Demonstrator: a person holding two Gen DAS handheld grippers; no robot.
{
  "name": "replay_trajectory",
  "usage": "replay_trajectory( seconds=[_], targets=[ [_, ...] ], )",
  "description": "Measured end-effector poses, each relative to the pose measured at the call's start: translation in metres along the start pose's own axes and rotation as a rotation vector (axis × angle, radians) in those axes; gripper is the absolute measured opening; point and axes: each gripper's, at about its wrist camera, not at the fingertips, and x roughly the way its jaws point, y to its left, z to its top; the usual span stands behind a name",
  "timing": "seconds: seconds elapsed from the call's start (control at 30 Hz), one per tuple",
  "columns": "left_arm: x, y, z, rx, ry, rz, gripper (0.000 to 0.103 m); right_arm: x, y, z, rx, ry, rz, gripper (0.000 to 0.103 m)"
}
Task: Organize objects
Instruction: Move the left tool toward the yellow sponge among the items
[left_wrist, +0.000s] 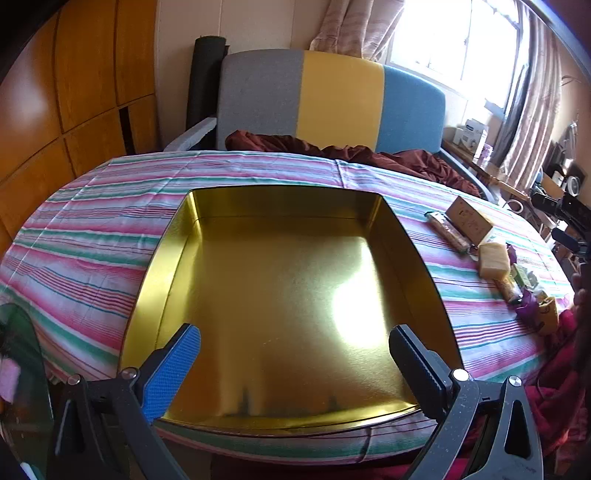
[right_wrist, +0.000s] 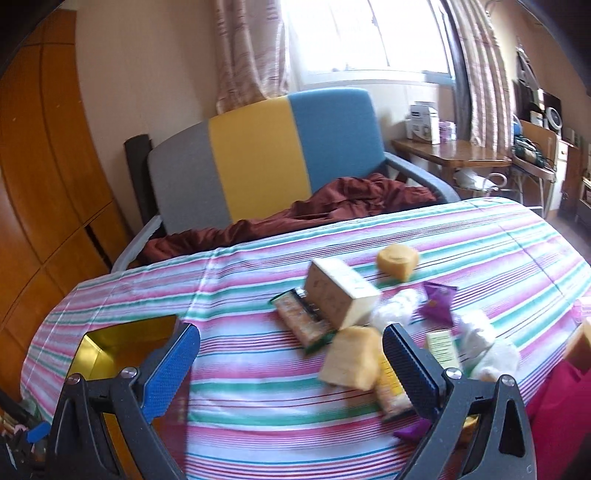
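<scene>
One square gold tin, metal, shallow and mirror-bright inside with rounded corners, lay empty on the striped tablecloth, a woven cotton-like cloth in pink, green and white bands. The left gripper hung over the tin's near edge, jaws spread wide with nothing between them; one finger bore a blue dimpled pad, the other a dark ribbed face. The right gripper was likewise spread wide and empty above the cloth, its blue pad near the tin's corner. To the right of the tin lay the loose snack items, all apart from it: one cardboard box, cream, rectangular, tilted; one round yellow cake-like piece; one pale yellow wedge-shaped block; two flat cracker packets with green trim and; one small pale green carton; two purple foil wrappers and; and two white crinkled wrappers and, blurred. Behind the table stood one upholstered sofa in grey, yellow and blue panels, with one crumpled maroon cloth on its seat.
</scene>
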Motion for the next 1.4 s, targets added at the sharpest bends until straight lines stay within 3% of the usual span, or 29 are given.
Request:
replay_trajectory(
  seconds=[0.3,0.57,0.7,0.87,1.1,1.4],
  targets=[
    [-0.007,-0.029,0.015,0.073,-0.100,-0.073,0.103,-0.007,-0.100,0.041,0.163,-0.063,-0.134,0.101],
    [0.012,-0.075,0.033,0.166,0.006,-0.155,0.103,0.024,-0.150,0.020,0.291,0.010,-0.131,0.101],
    [0.024,-0.101,0.045,0.167,0.023,-0.170,0.103,0.021,-0.162,0.017,0.364,0.005,-0.090,0.101],
    [0.044,-0.143,0.065,0.192,0.075,-0.259,0.103,0.021,-0.170,0.012,0.433,0.015,-0.038,0.101],
    [0.091,-0.213,0.078,0.277,0.179,-0.353,0.103,0.019,-0.174,0.012,0.476,0.007,0.004,0.101],
    [0.141,-0.278,0.078,0.406,0.241,-0.436,0.103,0.026,-0.177,0.012,0.486,0.037,0.043,0.101]
  ],
)
